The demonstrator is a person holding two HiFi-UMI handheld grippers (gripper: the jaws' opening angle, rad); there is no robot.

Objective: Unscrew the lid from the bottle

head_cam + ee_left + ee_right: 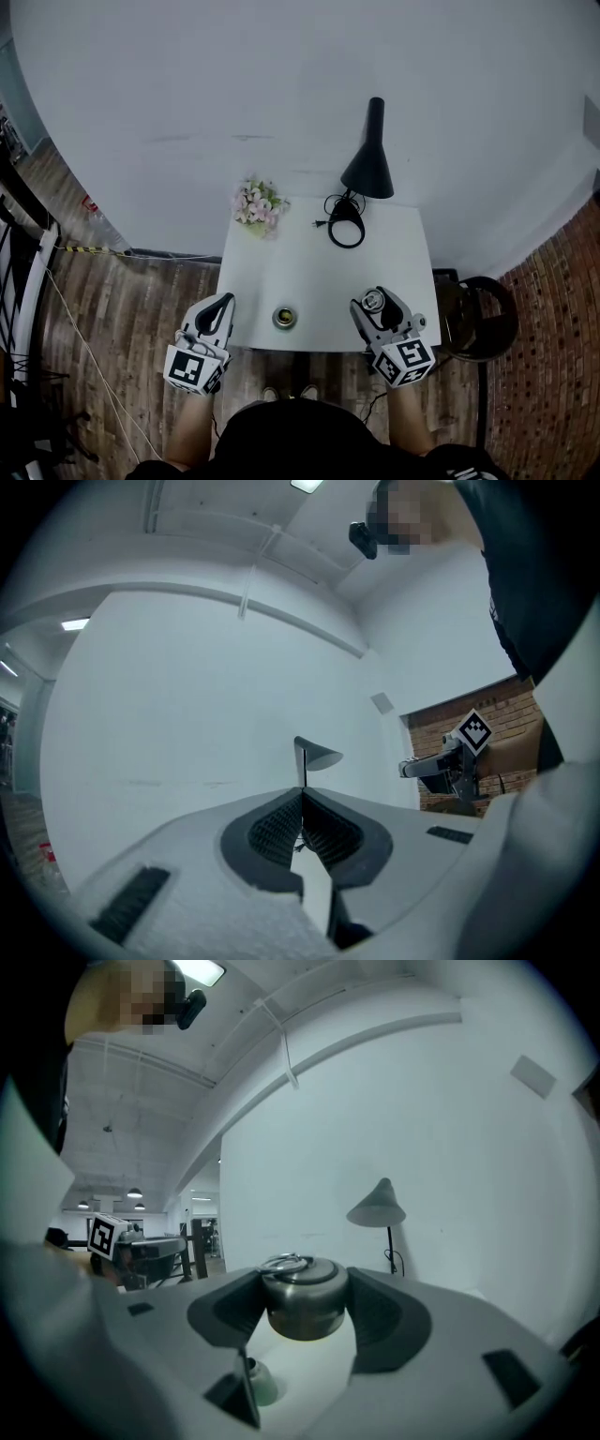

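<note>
Bottle (285, 317) sits at the near edge of the white table (309, 272), seen only from above: body hidden under its open mouth, contents not discernible. Right gripper (374, 302), over the near right corner, clamps the metal lid (302, 1297), apart from the bottle and to its right. Left gripper (302, 799) hangs off the near left edge, jaws closed on nothing; lamp (368, 159), cable (343, 225) and flowers (258, 204) stand far back.

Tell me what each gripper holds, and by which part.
Right gripper clamps the metal lid by its sides. Left gripper is shut on nothing.
</note>
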